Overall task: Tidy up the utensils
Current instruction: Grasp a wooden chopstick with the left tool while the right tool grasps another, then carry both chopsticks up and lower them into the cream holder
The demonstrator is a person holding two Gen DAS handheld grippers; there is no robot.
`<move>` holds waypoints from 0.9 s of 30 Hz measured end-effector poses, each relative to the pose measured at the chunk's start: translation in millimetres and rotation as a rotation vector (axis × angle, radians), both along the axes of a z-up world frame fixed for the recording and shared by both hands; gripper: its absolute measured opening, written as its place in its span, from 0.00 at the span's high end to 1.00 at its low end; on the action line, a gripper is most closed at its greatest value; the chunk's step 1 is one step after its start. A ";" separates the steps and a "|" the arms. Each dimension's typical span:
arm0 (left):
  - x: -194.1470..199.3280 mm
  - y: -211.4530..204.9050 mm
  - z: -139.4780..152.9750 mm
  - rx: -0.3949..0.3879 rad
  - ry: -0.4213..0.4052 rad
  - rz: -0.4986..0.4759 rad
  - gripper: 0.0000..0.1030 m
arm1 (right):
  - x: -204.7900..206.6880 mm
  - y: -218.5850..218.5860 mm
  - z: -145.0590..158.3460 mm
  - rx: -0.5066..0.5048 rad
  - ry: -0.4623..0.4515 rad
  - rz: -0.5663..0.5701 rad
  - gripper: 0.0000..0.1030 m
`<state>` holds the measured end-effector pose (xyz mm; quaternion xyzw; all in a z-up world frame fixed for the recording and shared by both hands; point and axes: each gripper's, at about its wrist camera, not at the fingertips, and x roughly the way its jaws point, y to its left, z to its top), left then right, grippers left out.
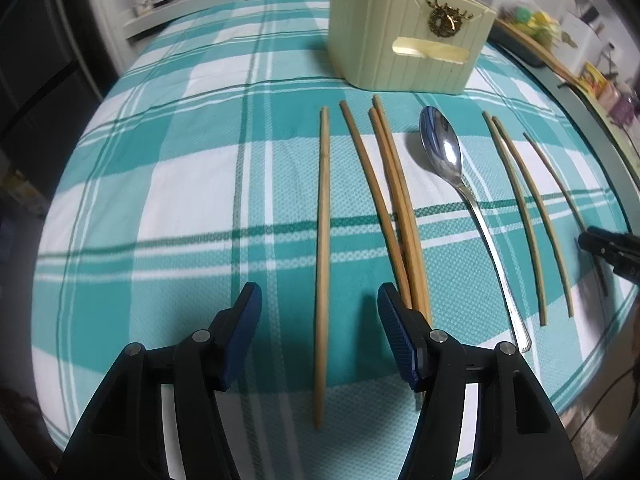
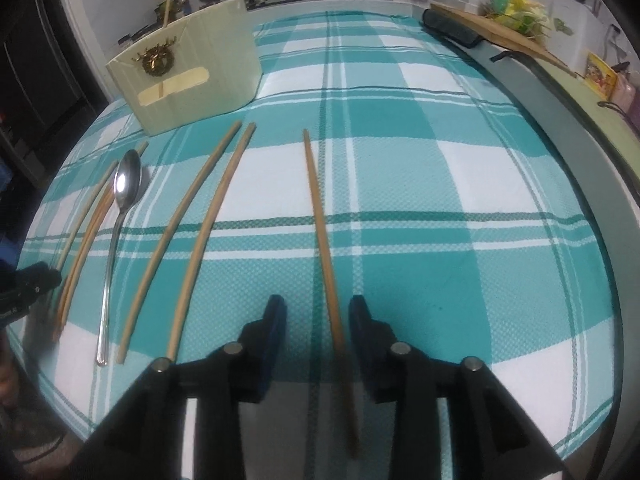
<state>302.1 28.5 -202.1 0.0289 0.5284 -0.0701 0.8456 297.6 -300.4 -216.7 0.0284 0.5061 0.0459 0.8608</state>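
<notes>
Utensils laid out in a rough row on teal-and-white checked cloth (image 1: 180, 184), cream holder box (image 1: 404, 36) standing upright at far end, just beyond the tips. Left gripper (image 1: 320, 320) spread, pads clear of everything; leftmost chopstick (image 1: 323, 256) lying flat on cloth between the jaws, untouched. Right gripper (image 2: 318, 320) partly spread, straddling the rightmost chopstick (image 2: 322, 232); pads beside the stick but not pressing it, stick flat on cloth. Judged step: lining up for pickup, one stick per gripper, nothing lifted yet. Next move likely calls for lowering until pads bracket the stick, closing squarely across its thin width, lifting level, then carrying toward the box opening; thin round stick may roll or pivot if pinched off-centre. Left view only: cluster of three chopsticks (image 1: 394, 204) crossing near their close ends, right finger tip just beside them; spoon (image 1: 444, 148) bowl-up with full handle; pair of thinner sticks (image 1: 524, 216) further right; one stick end poking above box rim. Right view only: the far-right stick in full, seen only in part at the edge of the left view; open cloth to its right; stove and pots along the back wall. Each view catches the other gripper's tip only at frame edge.
</notes>
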 end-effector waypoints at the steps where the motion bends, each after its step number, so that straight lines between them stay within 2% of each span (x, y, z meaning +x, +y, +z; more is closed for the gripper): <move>1: 4.9 0.8 0.8 0.007 0.005 -0.018 0.39 | 3.4 1.0 0.3 -0.005 0.020 0.025 0.63; 6: 26.4 -1.0 -2.8 0.084 0.019 -0.100 0.38 | 28.3 0.0 2.4 -0.011 0.121 0.100 0.63; 13: 58.5 -8.6 -9.0 0.135 0.047 -0.177 0.39 | 65.3 18.6 1.0 -0.137 0.146 0.182 0.62; 19: 99.4 -10.4 -5.0 0.132 0.074 -0.192 0.39 | 113.2 25.5 3.1 -0.101 0.167 0.172 0.63; 22: 120.0 -9.7 -7.3 0.134 0.096 -0.181 0.39 | 133.1 27.3 5.8 -0.093 0.173 0.161 0.68; 23: 125.2 -9.7 -8.5 0.137 0.102 -0.175 0.40 | 137.7 29.2 6.1 -0.098 0.172 0.162 0.74; 25: 132.4 -12.1 -11.7 0.133 0.115 -0.175 0.43 | 145.7 31.6 5.0 -0.107 0.174 0.158 0.78; 26: 134.3 -14.0 -12.8 0.121 0.118 -0.180 0.45 | 149.1 31.8 4.7 -0.108 0.173 0.152 0.81; 27: 135.2 -16.4 -12.9 0.110 0.119 -0.189 0.51 | 151.5 32.2 5.4 -0.110 0.167 0.147 0.84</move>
